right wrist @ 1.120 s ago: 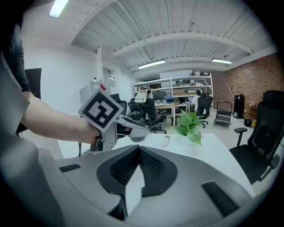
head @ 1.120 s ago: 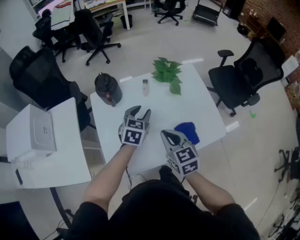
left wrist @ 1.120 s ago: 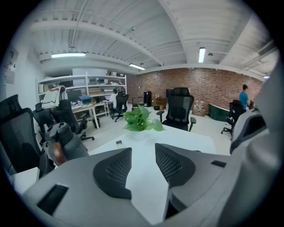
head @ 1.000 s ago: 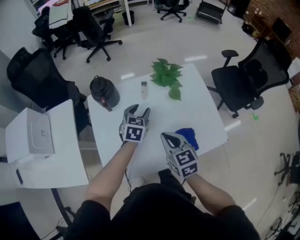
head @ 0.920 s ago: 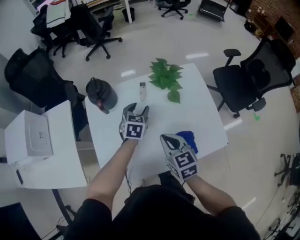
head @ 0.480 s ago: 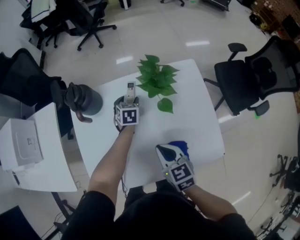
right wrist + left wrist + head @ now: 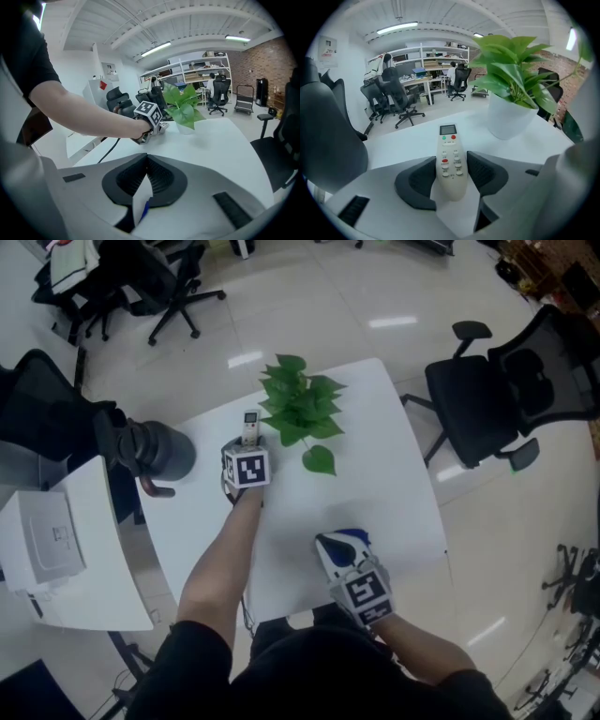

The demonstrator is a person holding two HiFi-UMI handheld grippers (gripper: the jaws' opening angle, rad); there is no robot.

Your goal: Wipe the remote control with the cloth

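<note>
The pale remote control (image 7: 450, 159) lies flat on the white table (image 7: 380, 474), its screen end pointing away; in the head view the remote control (image 7: 250, 426) shows just beyond my left gripper (image 7: 247, 442). The left gripper (image 7: 451, 176) straddles the remote's near half, its jaws closing, and both pads look to touch the sides. The blue cloth (image 7: 354, 537) lies near the table's front edge, mostly hidden under my right gripper (image 7: 339, 542). The right gripper (image 7: 146, 180) is shut and empty, with a sliver of the blue cloth (image 7: 144, 209) below its jaws.
A potted green plant (image 7: 298, 409) in a white pot (image 7: 511, 119) stands just right of the remote. A black bag (image 7: 155, 448) sits at the table's left edge, beside a white cabinet (image 7: 56, 540). A black office chair (image 7: 497, 399) stands to the right.
My left gripper has reached forward across the table to the remote and now has it between its jaws. My right gripper has shifted right over the blue cloth.
</note>
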